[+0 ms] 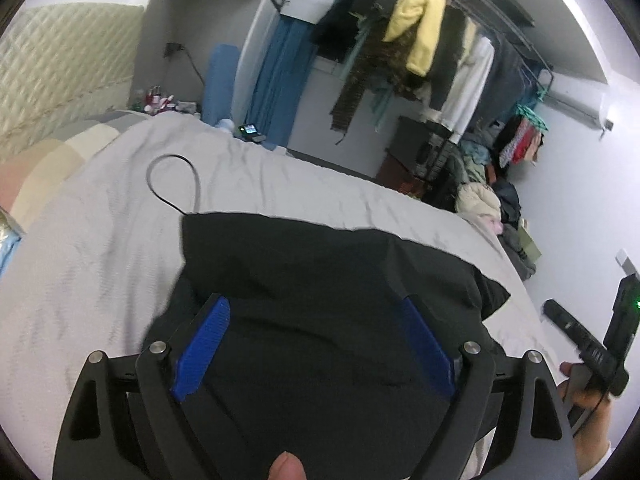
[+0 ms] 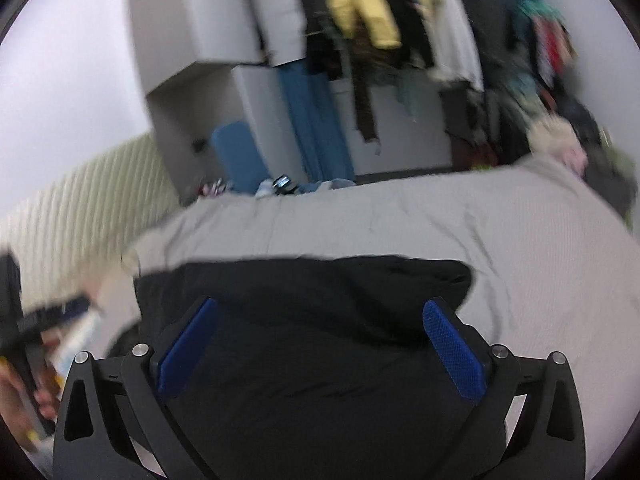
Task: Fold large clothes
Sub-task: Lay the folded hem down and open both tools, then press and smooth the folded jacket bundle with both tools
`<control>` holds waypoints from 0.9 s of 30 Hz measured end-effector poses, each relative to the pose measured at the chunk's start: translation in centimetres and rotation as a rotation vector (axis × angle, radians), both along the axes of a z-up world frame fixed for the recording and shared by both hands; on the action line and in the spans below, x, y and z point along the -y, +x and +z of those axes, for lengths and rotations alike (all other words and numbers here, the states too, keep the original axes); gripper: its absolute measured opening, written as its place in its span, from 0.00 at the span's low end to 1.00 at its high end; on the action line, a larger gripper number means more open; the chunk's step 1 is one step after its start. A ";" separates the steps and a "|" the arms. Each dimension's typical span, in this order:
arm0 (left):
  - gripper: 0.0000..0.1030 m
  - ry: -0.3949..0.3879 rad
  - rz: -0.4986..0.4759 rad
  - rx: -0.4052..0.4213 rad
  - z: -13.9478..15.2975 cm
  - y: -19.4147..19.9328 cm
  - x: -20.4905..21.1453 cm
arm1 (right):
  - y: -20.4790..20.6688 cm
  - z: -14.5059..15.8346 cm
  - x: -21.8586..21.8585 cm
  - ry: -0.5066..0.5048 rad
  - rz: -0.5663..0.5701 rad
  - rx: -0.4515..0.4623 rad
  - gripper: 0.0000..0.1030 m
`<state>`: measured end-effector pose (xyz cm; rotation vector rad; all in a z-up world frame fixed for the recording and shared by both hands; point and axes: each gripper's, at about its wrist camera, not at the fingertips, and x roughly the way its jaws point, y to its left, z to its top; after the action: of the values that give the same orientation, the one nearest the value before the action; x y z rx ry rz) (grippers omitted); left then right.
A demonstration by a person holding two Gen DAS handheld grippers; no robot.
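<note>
A large black garment lies folded in a rough block on the grey bed cover. My left gripper hangs above its near part, jaws wide open, blue pads on either side, nothing between them. The right wrist view is blurred by motion. It shows the same black garment on the bed cover, with my right gripper wide open above it and empty. The other hand and gripper show at the left wrist view's right edge.
A thin black cable loop lies on the bed beyond the garment. A rack of hanging clothes and piled clothes stand past the bed's far side. A padded headboard is at the left.
</note>
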<state>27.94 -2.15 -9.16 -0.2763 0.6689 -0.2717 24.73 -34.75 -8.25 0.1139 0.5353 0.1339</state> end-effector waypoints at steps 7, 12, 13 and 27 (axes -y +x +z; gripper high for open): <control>0.86 0.087 0.012 -0.018 -4.3 2.4 3.2 | 4.1 -5.7 -3.6 -0.050 0.035 -0.079 1.00; 0.86 0.122 0.004 -0.069 -8.1 5.0 4.1 | 5.5 -9.2 -3.8 -0.057 0.044 -0.109 1.00; 0.86 0.128 0.007 -0.067 -8.6 5.5 4.3 | 5.6 -9.5 -3.7 -0.053 0.043 -0.106 1.00; 0.91 0.188 0.051 -0.074 -10.6 12.9 5.7 | 11.8 -11.3 -3.0 -0.041 0.013 -0.148 1.00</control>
<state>40.87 -7.89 -19.75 -0.1236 0.7539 -0.1491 36.49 -31.73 -19.56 0.0812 0.6857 0.1274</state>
